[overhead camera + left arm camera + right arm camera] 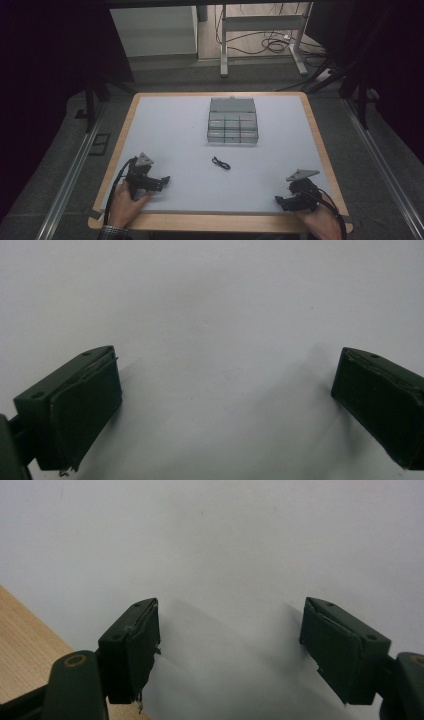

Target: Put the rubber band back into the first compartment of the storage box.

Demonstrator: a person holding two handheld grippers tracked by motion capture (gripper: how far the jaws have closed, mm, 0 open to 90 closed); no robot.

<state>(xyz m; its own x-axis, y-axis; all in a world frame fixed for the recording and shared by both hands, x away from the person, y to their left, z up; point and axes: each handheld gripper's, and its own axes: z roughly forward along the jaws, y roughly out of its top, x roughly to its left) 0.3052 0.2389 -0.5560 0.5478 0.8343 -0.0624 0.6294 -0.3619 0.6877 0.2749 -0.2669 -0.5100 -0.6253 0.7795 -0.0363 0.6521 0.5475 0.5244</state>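
Left gripper [162,181] at near left of grey table [175,130], jaws spread wide over bare surface. Right gripper [280,201] at near right edge, jaws likewise wide apart, nothing between. Small black cable [221,163] lying mid-table between both; clear compartment box [233,121] beyond it.

Pale grey table surface with a wooden rim [320,150]: two obstacles stand on it, a clear plastic compartment box with its lid open [232,121] at the far centre and a small black looped cord [221,163] lying just in front of it, apart from the box. The left-hand two-jaw gripper [162,181] and right-hand two-jaw gripper [280,201] rest at the near corners, well apart from both obstacles. Bare surface lies between each pair of spread jaws and across the broad lanes either side of the box.
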